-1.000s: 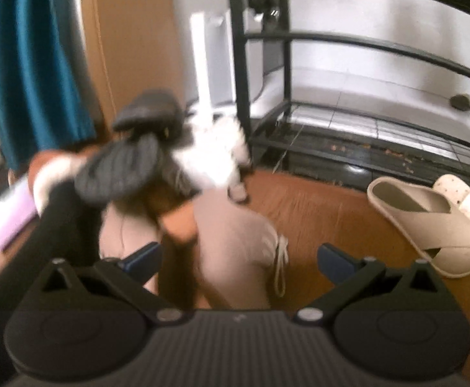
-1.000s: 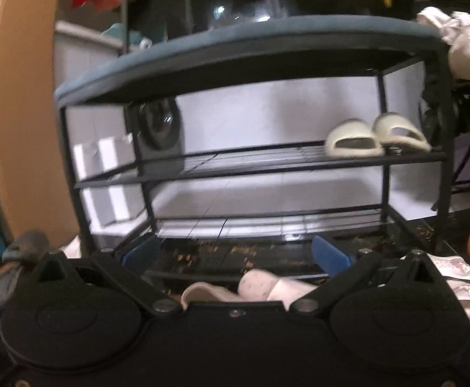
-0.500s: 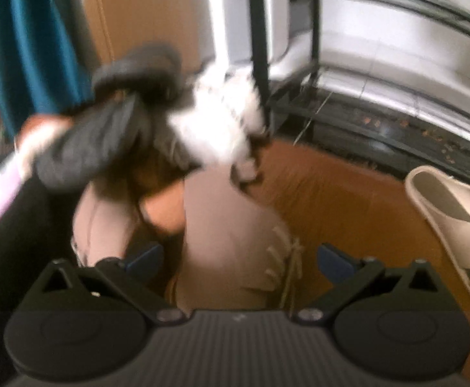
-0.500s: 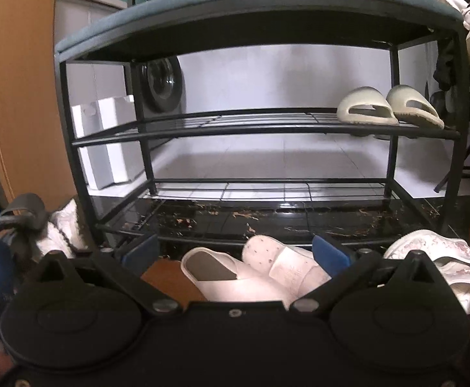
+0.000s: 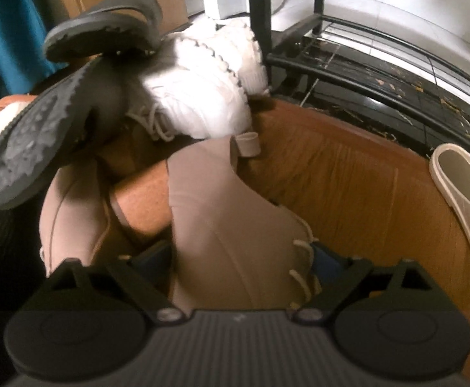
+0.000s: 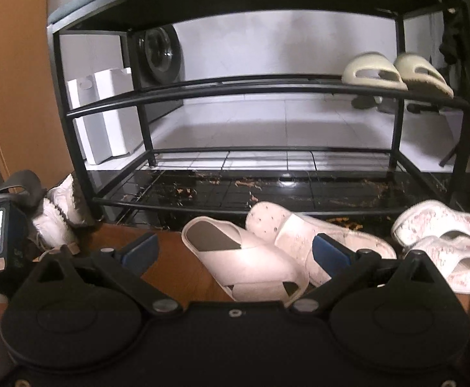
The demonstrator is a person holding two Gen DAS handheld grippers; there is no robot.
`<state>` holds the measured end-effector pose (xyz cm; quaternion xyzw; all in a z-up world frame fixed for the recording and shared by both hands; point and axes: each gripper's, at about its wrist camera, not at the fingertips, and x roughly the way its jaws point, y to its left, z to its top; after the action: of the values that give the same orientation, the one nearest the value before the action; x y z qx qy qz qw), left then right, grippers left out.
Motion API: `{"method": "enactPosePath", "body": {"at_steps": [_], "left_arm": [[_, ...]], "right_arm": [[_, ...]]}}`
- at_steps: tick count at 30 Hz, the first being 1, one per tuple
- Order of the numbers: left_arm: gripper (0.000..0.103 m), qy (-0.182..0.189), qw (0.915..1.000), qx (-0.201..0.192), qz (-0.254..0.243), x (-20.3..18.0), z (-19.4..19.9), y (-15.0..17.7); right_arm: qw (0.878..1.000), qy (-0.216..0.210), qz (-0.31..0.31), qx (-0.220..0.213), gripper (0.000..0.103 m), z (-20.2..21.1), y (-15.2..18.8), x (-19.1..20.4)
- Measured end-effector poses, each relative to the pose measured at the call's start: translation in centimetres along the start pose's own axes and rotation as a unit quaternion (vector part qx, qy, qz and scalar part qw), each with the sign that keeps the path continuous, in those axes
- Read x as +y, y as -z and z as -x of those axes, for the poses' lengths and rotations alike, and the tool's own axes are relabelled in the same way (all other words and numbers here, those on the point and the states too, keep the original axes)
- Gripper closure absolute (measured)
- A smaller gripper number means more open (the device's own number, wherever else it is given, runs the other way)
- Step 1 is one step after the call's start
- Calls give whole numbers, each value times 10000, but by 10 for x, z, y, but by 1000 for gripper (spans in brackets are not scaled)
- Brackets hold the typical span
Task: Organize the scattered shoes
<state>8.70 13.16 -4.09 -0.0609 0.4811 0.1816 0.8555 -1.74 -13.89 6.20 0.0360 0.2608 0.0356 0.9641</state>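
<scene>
In the left wrist view my left gripper (image 5: 238, 258) is open with its jaws either side of a beige lace-up boot (image 5: 231, 225) lying on the wood floor. A second beige boot (image 5: 70, 213) lies to its left. Behind them sit a white sneaker (image 5: 199, 90) and two dark grey sandals (image 5: 44, 125), piled together. In the right wrist view my right gripper (image 6: 235, 251) is open and empty above a white cross-strap slide (image 6: 244, 258). A white perforated clog (image 6: 302, 235) and a white patterned sandal (image 6: 444, 242) lie to its right.
A black metal shoe rack (image 6: 260, 90) stands ahead, with a pair of cream slides (image 6: 396, 72) on its middle shelf. Its bottom shelf (image 6: 267, 190) holds only debris. White boxes (image 6: 106, 113) stand at the left. A brown door (image 6: 12, 74) and teal curtain (image 5: 6, 32) border the left.
My left gripper has moved forward and down until the beige boot sits between its open jaws. My right gripper has dropped lower toward the white cross-strap slide.
</scene>
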Motion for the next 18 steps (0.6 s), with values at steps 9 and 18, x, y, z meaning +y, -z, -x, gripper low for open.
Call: {"method": "enactPosePath", "body": {"at_steps": [9,18], "left_arm": [[56,668,9966,-116,468,22,18,0],[60,2512,9659,-7,620,-9,43,32]], "right_arm": [[9999,-33,-84,-92,0,7,-2,-4],[9995,82,-240,-179,0,14,-5,-15]]}}
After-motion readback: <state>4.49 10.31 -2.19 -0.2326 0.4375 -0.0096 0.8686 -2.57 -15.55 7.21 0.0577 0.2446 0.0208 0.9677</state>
